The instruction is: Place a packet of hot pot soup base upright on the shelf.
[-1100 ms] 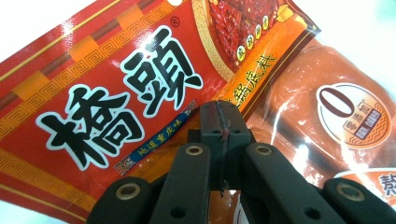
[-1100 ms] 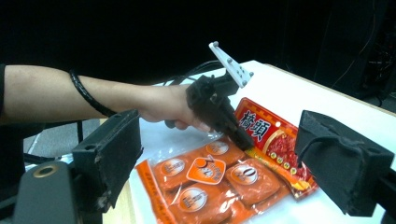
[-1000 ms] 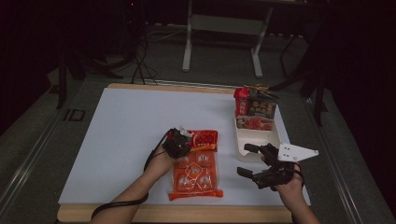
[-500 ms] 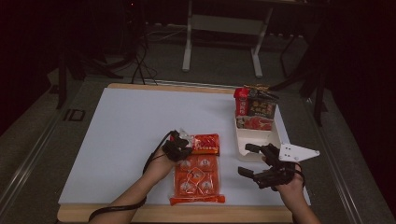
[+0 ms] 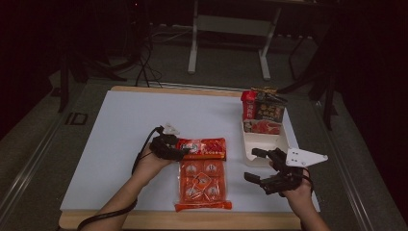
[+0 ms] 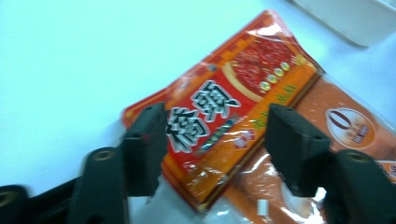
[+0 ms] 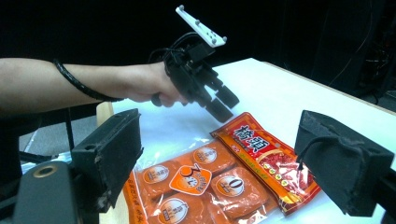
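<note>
red sauce packet point(image 5: 201, 148) lay flat on the white tabletop point(image 5: 120, 130); left hand-held gripper point(image 5: 179, 153), jaws just opening, hung released above it, while right hand-held gripper point(image 5: 255, 166) gaped empty.

In the left gripper view, your left tool point(image 6: 212, 140) covers both long edges of the red sachet point(image 6: 233, 116), and the sachet's near corner lies behind the jaw at the left. The orange multi-pack point(image 6: 336, 130) runs off the right and bottom edges, and the white tray point(image 6: 345, 18) is cut off at the top. The whole frame is slightly blurred. In the high view, print on the upright packets point(image 5: 263, 115) in the tray is too small to read. In the right gripper view, your right tool point(image 7: 224, 161) cuts off the multi-pack's near end.
</note>
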The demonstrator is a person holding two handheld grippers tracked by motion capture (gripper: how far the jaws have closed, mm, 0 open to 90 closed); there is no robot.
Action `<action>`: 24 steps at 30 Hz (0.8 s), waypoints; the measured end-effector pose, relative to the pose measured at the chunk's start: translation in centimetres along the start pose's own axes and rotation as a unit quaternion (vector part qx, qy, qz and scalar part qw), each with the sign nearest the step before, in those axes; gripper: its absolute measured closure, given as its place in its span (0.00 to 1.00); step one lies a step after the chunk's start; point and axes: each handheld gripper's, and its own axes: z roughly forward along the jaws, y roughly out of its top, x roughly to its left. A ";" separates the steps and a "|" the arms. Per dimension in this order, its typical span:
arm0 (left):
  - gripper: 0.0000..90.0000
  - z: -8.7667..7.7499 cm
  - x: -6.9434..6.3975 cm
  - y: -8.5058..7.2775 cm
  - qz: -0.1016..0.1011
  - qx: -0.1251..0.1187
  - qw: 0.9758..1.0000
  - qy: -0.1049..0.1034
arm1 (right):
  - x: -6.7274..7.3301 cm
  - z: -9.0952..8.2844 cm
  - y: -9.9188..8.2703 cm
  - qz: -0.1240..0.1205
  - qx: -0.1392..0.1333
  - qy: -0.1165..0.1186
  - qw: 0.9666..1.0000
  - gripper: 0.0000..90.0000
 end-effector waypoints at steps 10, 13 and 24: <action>0.33 0.5 2.9 -1.5 -0.045 -0.027 0.999 0.006 | 0.0 0.1 -0.1 0.001 0.002 0.000 1.000 0.16; 0.33 0.8 3.3 -1.9 -0.044 -0.029 0.999 0.008 | 0.0 0.1 -0.1 -0.001 0.004 -0.001 1.000 0.16; 0.37 3.2 3.6 -2.3 -0.058 -0.005 0.998 -0.017 | -0.1 0.0 -0.2 0.001 0.003 -0.001 1.000 0.16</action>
